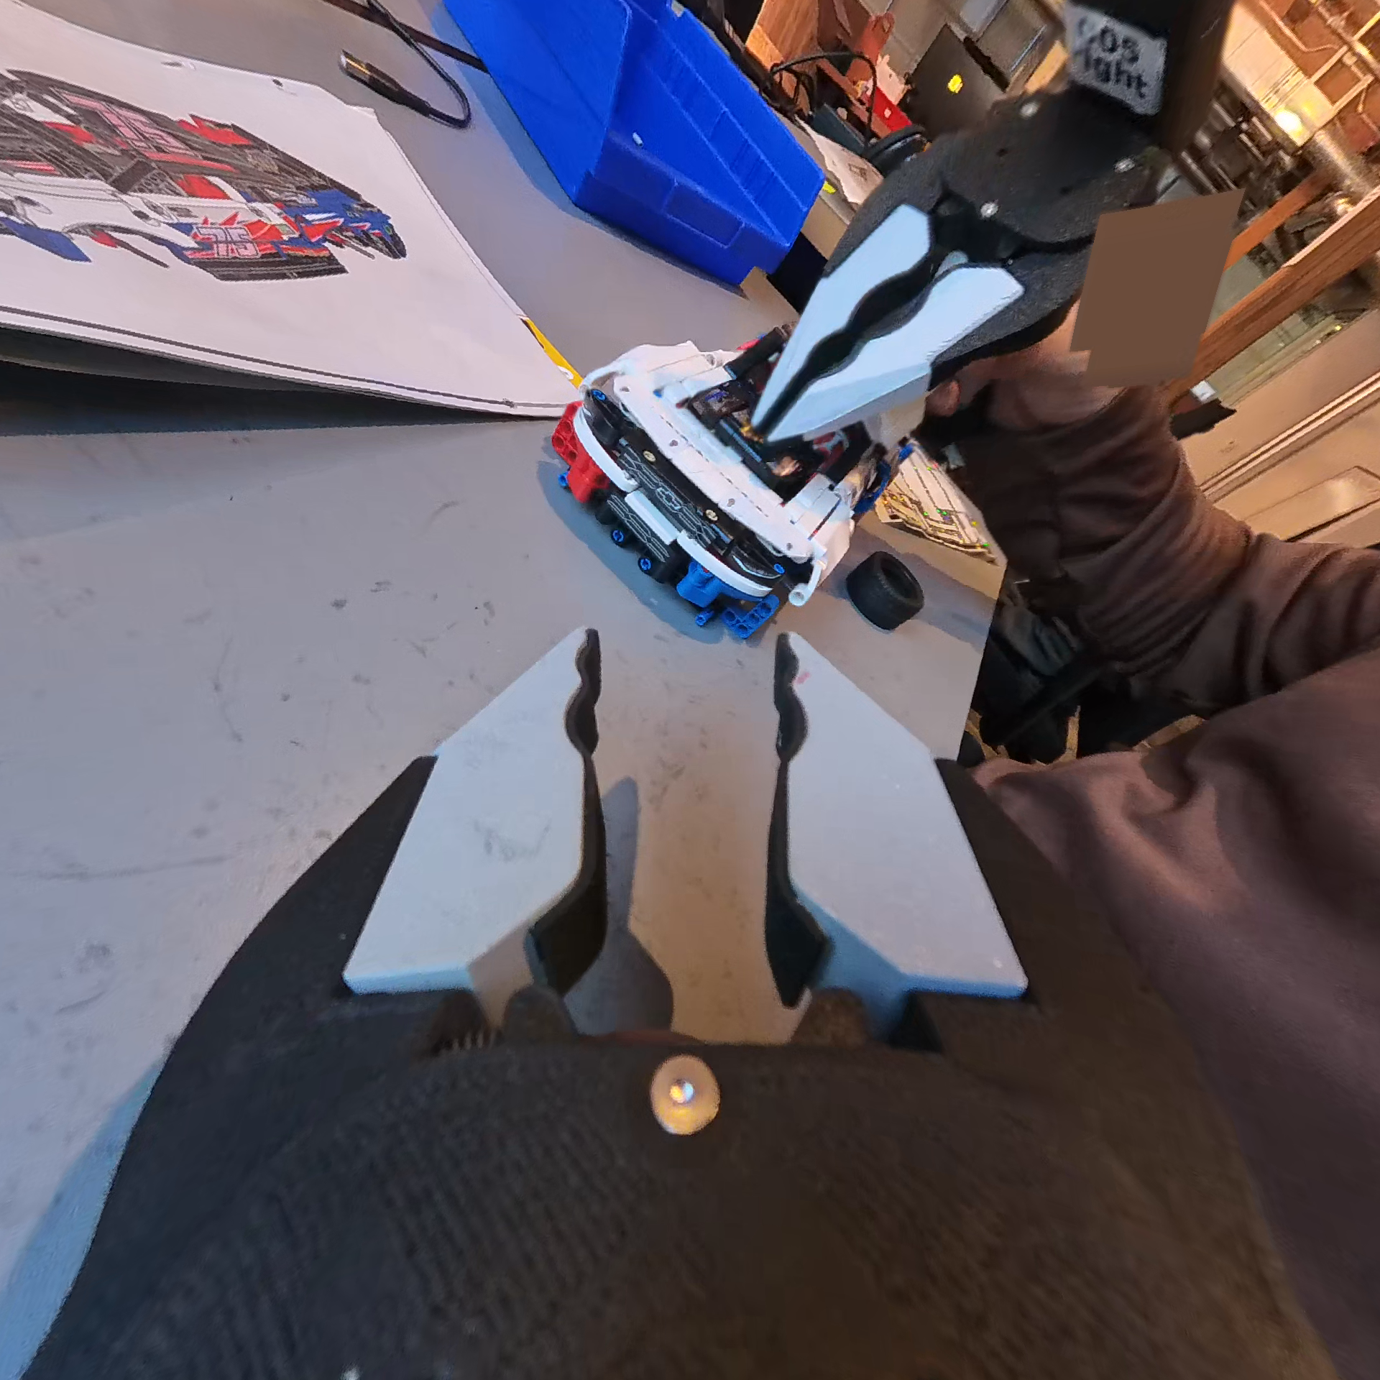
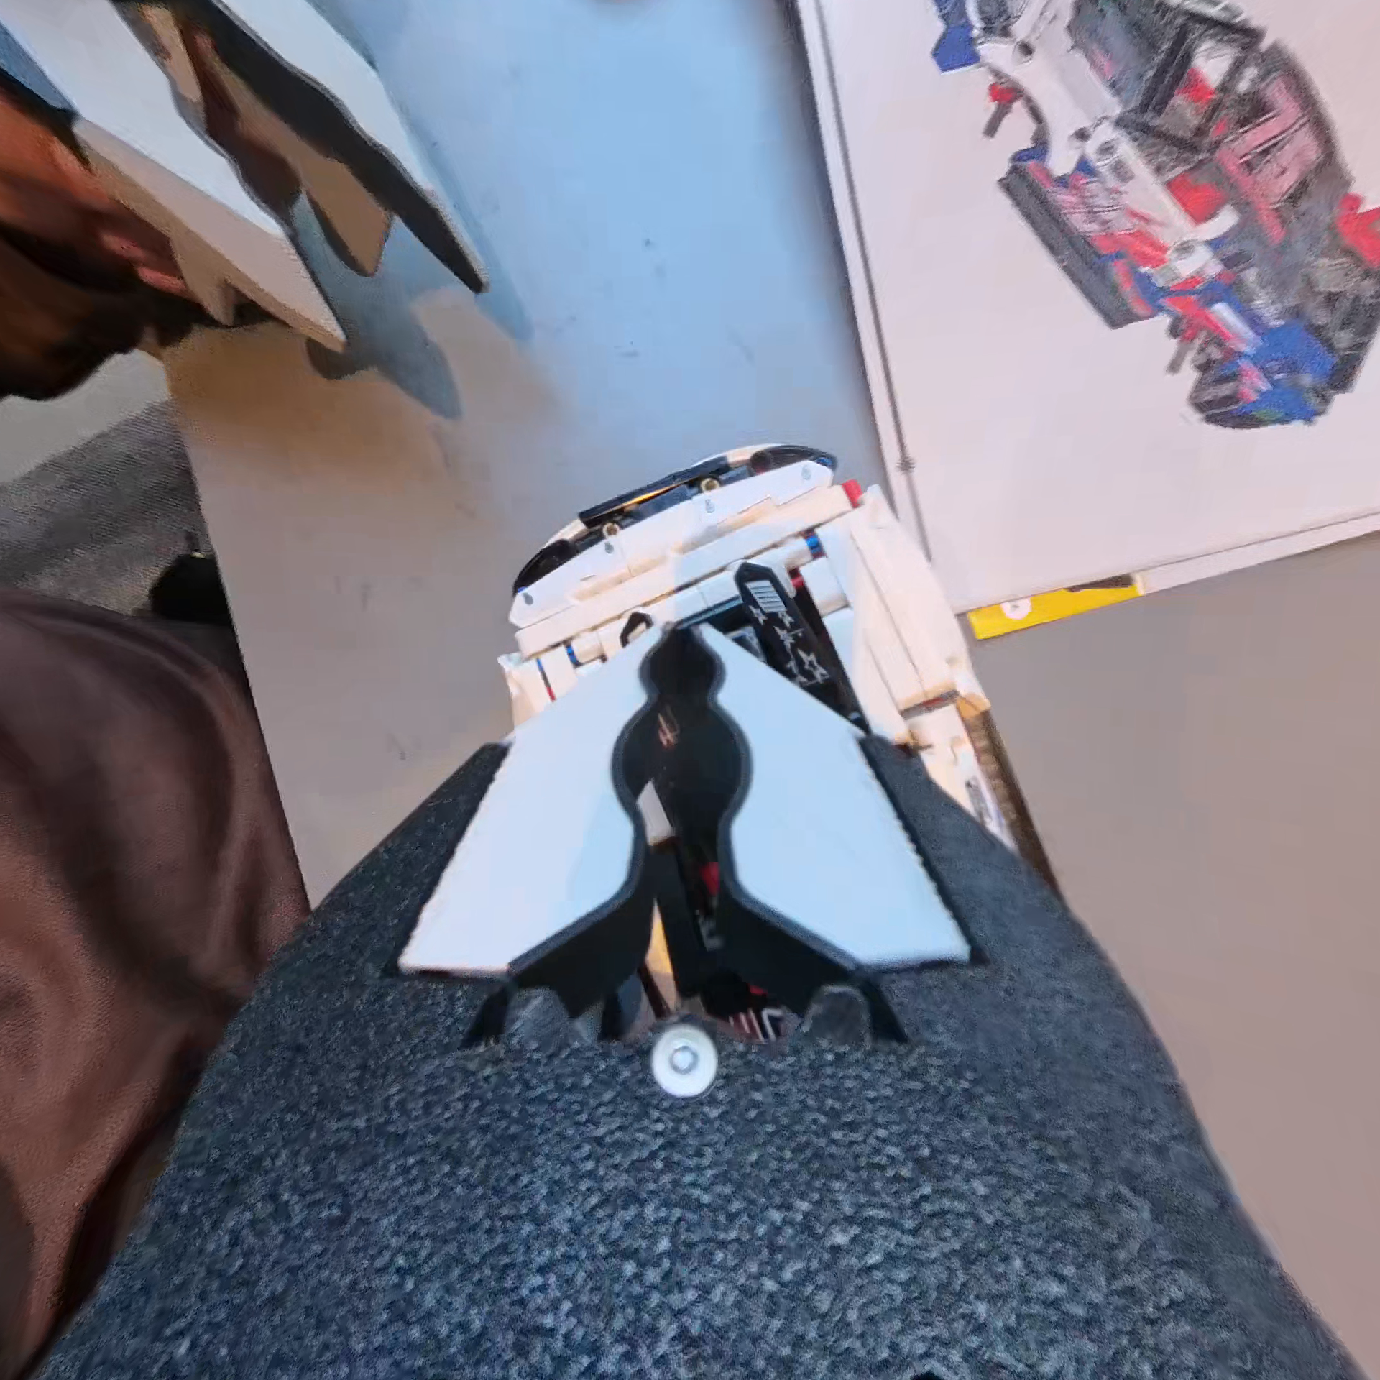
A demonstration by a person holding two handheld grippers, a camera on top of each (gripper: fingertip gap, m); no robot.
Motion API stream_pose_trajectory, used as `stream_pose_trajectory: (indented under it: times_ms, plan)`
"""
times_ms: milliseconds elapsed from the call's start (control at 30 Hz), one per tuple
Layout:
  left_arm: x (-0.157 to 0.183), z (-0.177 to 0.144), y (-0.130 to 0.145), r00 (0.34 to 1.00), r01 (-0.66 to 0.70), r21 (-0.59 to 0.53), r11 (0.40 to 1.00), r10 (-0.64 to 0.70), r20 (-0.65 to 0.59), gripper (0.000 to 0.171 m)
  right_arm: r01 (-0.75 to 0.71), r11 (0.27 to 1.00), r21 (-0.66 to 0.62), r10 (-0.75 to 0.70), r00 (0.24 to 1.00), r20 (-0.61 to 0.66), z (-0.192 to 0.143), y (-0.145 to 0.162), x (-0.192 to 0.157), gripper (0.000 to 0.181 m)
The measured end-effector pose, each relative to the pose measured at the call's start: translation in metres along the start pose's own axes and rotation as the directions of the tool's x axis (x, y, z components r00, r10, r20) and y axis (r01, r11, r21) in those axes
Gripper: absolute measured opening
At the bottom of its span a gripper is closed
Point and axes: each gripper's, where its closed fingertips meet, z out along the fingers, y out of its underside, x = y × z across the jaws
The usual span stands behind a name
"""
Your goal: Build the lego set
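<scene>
A white lego car [image 1: 702, 478] with black, red and blue parts stands on the grey table [image 1: 261, 635]. My left gripper [image 1: 683, 642] is open and empty, just above the table a little short of the car. It also shows at the top left of the right wrist view [image 2: 336, 224]. My right gripper [image 2: 676, 635] reaches down into the car's open top [image 2: 747, 523]. Its fingertips are closed together on a black piece inside the car. The left wrist view shows its tips [image 1: 762, 433] there from the side.
An open instruction booklet [image 1: 299, 299] lies on the far left of the table. A blue bin [image 1: 657, 127] stands behind it. A loose black tyre [image 1: 885, 590] and a sticker sheet [image 1: 933, 500] lie right of the car. A person's brown sleeve [image 1: 1157, 523] is at the right. One gripper's finger ends stand about 12 centimeters off the other's.
</scene>
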Motion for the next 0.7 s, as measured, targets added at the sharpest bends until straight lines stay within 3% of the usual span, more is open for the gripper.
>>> stream_pose_trajectory:
  times_ms: [67,167,267,367,467,567,700]
  plan:
    - [0.0,-0.001,-0.001,1.0,0.0,0.005,1.0,0.0,0.0,0.043,0.025,1.0,-0.006,-0.026,0.999,-0.038,-0.011,-0.004,0.002,0.025]
    - [0.0,-0.001,-0.001,1.0,-0.001,0.005,1.0,0.001,0.001,0.043,0.036,0.996,0.08,-0.031,0.998,-0.06,-0.044,-0.012,-0.003,0.026]
    - [0.0,0.001,0.001,1.0,-0.002,-0.005,1.0,0.002,0.001,0.044,0.027,0.989,0.147,0.0,0.984,-0.178,-0.083,-0.003,0.013,0.026]
    - [0.0,0.001,0.0,1.0,-0.007,-0.005,1.0,0.007,0.004,0.043,-0.011,0.968,0.25,0.086,0.953,-0.29,-0.121,0.018,0.037,0.026]
    - [-0.001,0.001,-0.001,1.0,-0.01,0.007,1.0,0.01,0.017,0.043,-0.111,0.919,0.377,0.219,0.942,-0.256,-0.147,0.046,0.05,0.026]
    - [-0.002,0.0,-0.004,0.999,-0.019,0.022,1.0,0.018,0.031,0.043,-0.192,0.863,0.466,0.331,0.913,-0.237,-0.159,0.08,0.064,0.026]
    - [-0.004,0.001,-0.007,0.999,-0.018,0.044,0.999,0.016,0.044,0.042,-0.223,0.83,0.511,0.416,0.858,-0.302,-0.162,0.125,0.079,0.03]
